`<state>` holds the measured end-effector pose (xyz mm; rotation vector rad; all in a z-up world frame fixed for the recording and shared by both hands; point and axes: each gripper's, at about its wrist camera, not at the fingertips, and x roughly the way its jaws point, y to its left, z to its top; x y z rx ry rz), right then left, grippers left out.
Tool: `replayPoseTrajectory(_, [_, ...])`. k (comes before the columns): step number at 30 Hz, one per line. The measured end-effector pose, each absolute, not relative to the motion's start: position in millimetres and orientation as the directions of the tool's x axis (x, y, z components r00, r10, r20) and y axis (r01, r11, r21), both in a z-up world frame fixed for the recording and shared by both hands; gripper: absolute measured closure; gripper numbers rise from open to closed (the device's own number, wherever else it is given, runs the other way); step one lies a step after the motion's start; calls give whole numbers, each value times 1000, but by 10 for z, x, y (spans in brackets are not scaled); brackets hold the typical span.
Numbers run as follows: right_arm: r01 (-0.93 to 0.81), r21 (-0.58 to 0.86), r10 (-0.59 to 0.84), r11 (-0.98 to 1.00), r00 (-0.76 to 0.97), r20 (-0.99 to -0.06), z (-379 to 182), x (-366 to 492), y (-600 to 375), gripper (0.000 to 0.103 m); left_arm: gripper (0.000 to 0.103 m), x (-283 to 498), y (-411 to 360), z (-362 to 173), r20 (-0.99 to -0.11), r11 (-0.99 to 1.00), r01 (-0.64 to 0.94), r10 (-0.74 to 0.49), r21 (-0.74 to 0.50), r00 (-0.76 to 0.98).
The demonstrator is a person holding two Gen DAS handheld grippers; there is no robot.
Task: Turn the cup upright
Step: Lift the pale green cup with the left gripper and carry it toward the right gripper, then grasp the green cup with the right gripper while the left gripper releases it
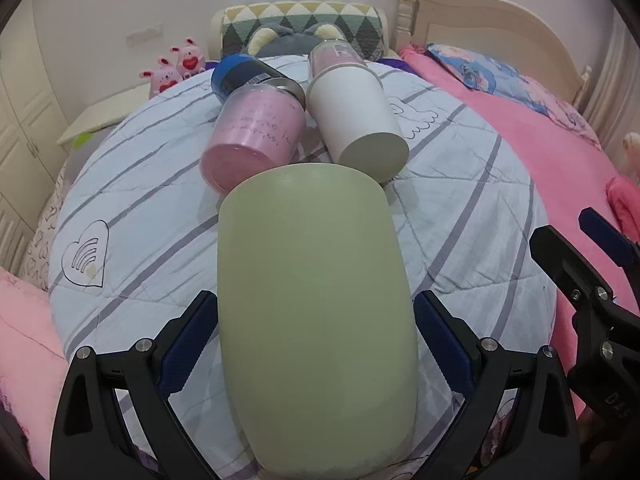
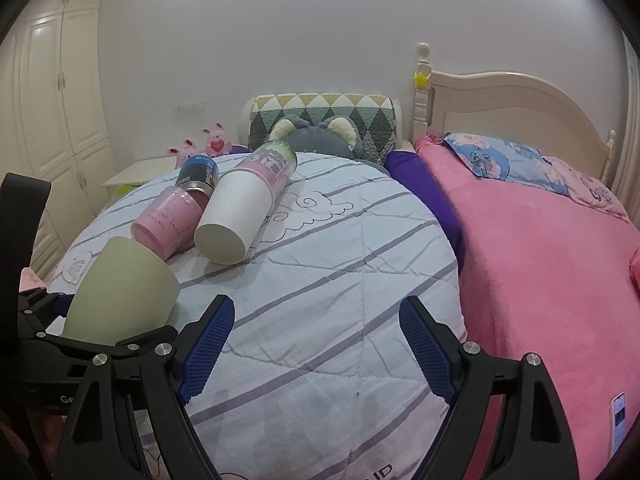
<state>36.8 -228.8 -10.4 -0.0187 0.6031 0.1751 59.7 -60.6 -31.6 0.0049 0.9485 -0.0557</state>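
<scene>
The green cup [image 1: 316, 320] sits between the blue pads of the left gripper [image 1: 316, 344], which look pressed to its sides at about 9 and 3 o'clock, so I judge it clamped; its closed base points away toward 12 o'clock, and from the right wrist it reads as tilted off the striped quilt [image 2: 320, 280], rim end down toward the claw. So the pick-up looks done, while the turn to upright and the set-down are still to come. The left wrist view shows the grip closely but hides the cup's rim and the bedding beneath it. The right wrist view gives the cup's [image 2: 120, 284] lean from the side at 9 o'clock, and shows the right gripper [image 2: 316, 344] spread wide with nothing between its pads, hovering over bare quilt. Beyond the green cup, at 11 to 12 o'clock, lie a pink jar [image 1: 256, 136] and a white cup [image 1: 356, 120] on their sides.
</scene>
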Motion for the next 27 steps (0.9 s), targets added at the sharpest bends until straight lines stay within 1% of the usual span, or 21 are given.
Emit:
replayPoseTrajectory(2, [-165, 32, 155, 986, 813, -561, -96, 351, -2299, 17, 4, 580, -616, -298, -811, 998, 55, -51, -23, 583])
replayPoseTrajectory(7, [-154, 53, 158, 987, 830, -536, 2, 256, -2348, 17, 4, 503, -594, -200, -799, 994, 74, -104, -75, 592])
replayPoseTrajectory(16, [-141, 62, 153, 988, 861, -485, 262, 137, -2343, 17, 4, 373, -395, 106, -748, 997, 56, -70, -44, 660])
replayPoseTrajectory(22, [-179, 77, 194, 981, 857, -477, 349, 136, -2203, 17, 4, 303, -86, 294, -717, 998, 9, -53, -65, 695])
replayPoseTrajectory(27, [-210, 81, 223, 974, 845, -486, 367, 161, -1994, 17, 3, 245, 150, 373, -701, 999, -11, -16, -33, 713])
